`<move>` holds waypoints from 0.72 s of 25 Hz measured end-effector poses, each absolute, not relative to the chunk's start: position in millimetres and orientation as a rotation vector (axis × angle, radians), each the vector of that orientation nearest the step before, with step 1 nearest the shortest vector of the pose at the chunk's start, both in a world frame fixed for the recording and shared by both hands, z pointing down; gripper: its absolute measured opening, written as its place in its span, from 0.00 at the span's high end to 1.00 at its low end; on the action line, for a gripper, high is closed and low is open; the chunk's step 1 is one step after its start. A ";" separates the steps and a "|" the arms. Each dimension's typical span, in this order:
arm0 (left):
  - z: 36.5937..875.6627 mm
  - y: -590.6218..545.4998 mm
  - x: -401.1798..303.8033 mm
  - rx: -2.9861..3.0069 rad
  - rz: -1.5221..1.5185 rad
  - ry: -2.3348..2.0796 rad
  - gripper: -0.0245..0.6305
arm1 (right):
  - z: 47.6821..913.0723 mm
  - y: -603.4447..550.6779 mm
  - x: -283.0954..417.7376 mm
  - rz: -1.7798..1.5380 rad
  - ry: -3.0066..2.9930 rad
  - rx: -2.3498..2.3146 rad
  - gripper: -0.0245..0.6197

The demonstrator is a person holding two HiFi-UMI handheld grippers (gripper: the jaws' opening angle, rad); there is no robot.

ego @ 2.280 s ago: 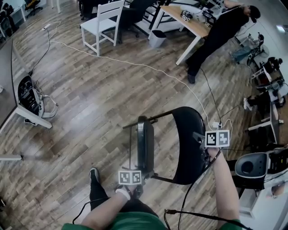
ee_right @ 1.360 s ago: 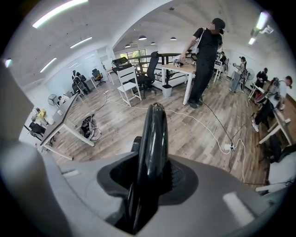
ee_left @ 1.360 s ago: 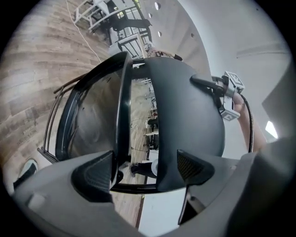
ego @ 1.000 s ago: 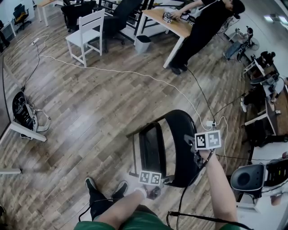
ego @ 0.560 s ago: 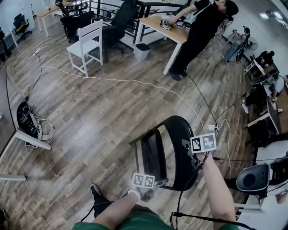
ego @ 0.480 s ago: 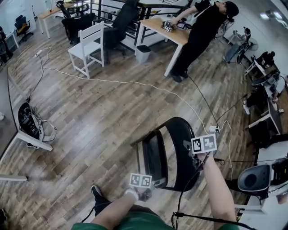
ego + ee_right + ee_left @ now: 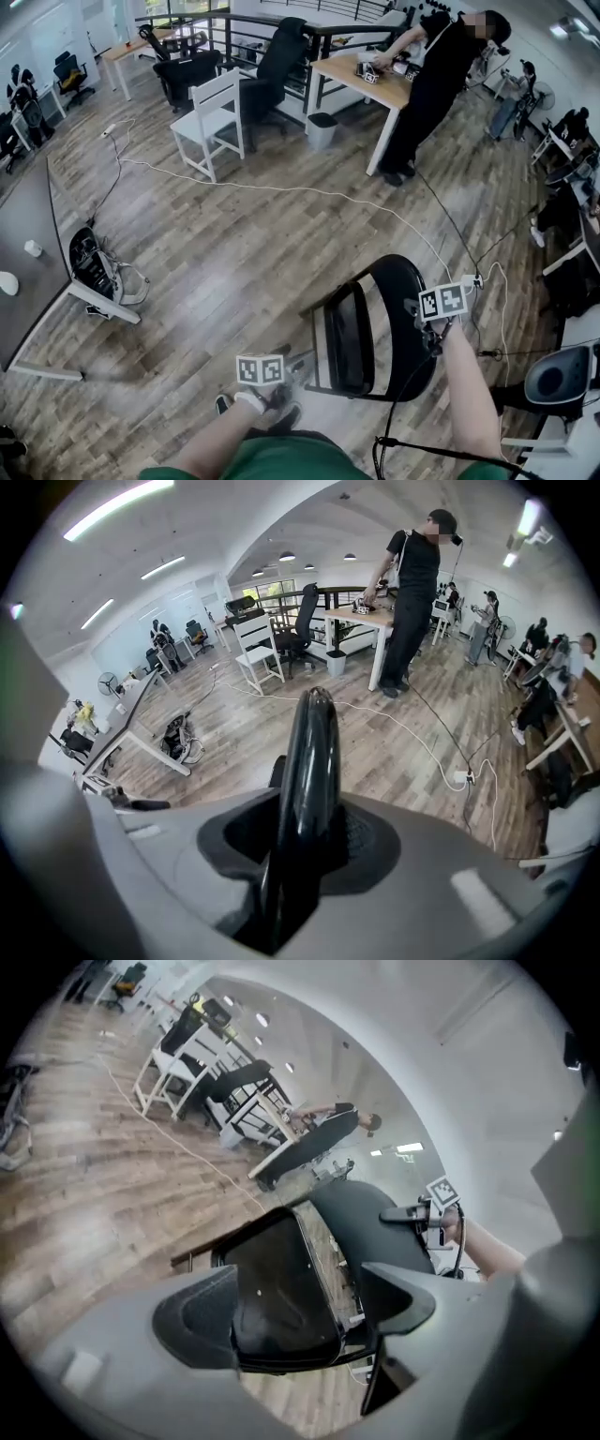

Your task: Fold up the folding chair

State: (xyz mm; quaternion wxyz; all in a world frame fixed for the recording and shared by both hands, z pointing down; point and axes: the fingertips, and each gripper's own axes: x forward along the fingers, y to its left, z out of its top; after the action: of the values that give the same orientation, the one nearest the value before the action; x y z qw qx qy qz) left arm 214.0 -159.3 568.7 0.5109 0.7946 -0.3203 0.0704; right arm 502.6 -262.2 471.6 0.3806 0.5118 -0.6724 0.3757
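My right gripper (image 7: 305,844) clamps the chair back (image 7: 315,747); left gripper (image 7: 300,1290) jaws apart, empty.
Held one-sided, the chair (image 7: 349,325) could tip.

My head view looks steeply down from above onto the wooden floor (image 7: 234,234), with the folding chair (image 7: 370,323) close to the bottom edge. The left gripper (image 7: 305,1297) camera sits right behind its jaws, tilted, and faces the chair's seat from close by, catching the right gripper (image 7: 403,1215) beyond it. The right gripper camera looks along the backrest's edge, almost against it, and out over the room. All three views share the white chair (image 7: 217,120), the desk (image 7: 370,75) and the standing person (image 7: 431,84).
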 end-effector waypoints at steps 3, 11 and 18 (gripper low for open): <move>528.5 -179.8 168.1 1.989 0.136 -0.881 0.32 | 476.6 -260.5 509.9 0.962 -1.712 1.307 0.77; 453.6 -186.6 80.4 2.120 0.119 -1.153 0.32 | 482.7 -259.8 516.0 0.955 -1.709 1.307 0.77; 411.5 -184.2 61.9 2.210 0.087 -1.186 0.33 | 475.7 -255.9 499.3 0.943 -1.695 1.313 0.77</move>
State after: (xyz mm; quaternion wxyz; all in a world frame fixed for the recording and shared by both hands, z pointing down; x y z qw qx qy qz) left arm 61.9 -184.2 411.5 0.3107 0.8371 -0.4491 0.0330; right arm 499.3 -255.9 475.7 0.3891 0.5164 -0.6666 0.3708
